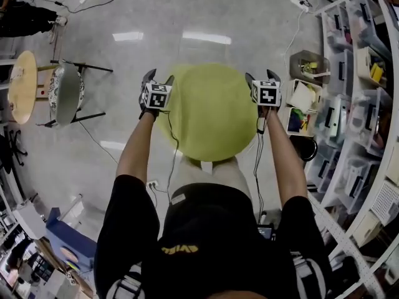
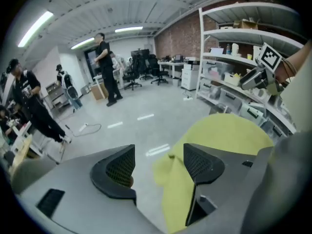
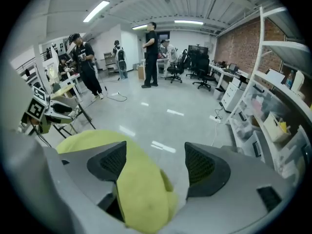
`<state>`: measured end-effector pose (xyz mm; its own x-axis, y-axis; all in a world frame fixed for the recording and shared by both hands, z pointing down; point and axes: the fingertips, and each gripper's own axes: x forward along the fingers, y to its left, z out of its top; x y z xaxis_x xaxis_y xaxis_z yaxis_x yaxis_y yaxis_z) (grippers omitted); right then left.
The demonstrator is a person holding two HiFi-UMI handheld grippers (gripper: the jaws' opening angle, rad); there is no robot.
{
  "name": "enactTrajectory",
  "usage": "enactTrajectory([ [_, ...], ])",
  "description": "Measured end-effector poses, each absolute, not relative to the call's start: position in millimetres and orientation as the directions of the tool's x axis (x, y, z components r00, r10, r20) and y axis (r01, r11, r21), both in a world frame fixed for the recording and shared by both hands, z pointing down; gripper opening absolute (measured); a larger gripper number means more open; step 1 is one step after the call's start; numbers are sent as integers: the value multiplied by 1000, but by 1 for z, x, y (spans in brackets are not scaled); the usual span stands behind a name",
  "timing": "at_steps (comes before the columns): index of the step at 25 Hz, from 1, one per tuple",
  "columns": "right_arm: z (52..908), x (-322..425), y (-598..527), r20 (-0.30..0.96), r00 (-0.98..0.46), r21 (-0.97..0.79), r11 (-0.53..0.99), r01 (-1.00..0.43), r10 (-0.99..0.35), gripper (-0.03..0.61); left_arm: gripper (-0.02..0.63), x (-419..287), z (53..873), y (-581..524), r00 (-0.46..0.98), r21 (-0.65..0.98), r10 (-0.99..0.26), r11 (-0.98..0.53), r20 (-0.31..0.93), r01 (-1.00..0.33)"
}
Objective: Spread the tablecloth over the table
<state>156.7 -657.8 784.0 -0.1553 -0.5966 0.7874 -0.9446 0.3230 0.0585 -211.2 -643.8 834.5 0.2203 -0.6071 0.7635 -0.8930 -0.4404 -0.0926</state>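
Person's torso (image 1: 206,242), left gripper (image 1: 158,77) and right gripper (image 1: 262,77), jaws wide apart, yellow-green tablecloth (image 1: 206,114) between the 2, unpinched

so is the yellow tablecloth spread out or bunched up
Spread. In the head view the tablecloth lies as one smooth round sheet with no bunches, fully hiding what is under it.

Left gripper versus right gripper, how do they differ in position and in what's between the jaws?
The left gripper is at the tablecloth's left edge in the head view, the right gripper at its right edge. A thin flap of cloth lies beside the left gripper's right-hand jaw; a fuller, bunched fold lies beside the right gripper's left-hand jaw. Both have jaws wide apart, with no pad pressing the cloth.
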Motion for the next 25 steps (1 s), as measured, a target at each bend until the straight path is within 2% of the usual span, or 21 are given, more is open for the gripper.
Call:
enactTrajectory([
  [6,833,123,-518,854,-204,-39,332,-943,-479,361,316,-268,909,-530,185,42,-465,-302,866,-952],
  [8,838,111,-475,868,-224,-66,344,-937,-443,356,316,-259,932,-503,265,156,-381,-294,886,-943],
  [10,838,93,-432,877,-267,-113,370,-922,-399,348,301,-252,941,-489,332,252,-350,-255,876,-934],
  [12,831,72,-395,876,-316,-155,408,-900,-363,347,130,-258,939,-489,321,245,-384,-235,866,-941],
  [13,825,63,-377,875,-331,-169,418,-893,-353,344,71,-261,937,-487,320,240,-396,-239,861,-941],
  [15,816,52,-347,875,-340,-183,413,-892,-346,337,31,-266,931,-480,348,266,-406,-246,845,-932],
  [19,802,37,-309,876,-319,-173,382,-908,-361,331,29,-288,914,-472,384,314,-444,-224,810,-922],
  [23,778,26,-300,849,-296,-146,343,-928,-438,328,33,-334,901,-469,295,257,-496,-144,817,-956],
  [24,771,26,-300,836,-292,-137,339,-931,-464,328,99,-346,898,-465,254,227,-499,-114,829,-967],
  [25,763,27,-301,822,-289,-128,335,-934,-491,328,195,-358,895,-459,213,197,-496,-85,842,-977],
])
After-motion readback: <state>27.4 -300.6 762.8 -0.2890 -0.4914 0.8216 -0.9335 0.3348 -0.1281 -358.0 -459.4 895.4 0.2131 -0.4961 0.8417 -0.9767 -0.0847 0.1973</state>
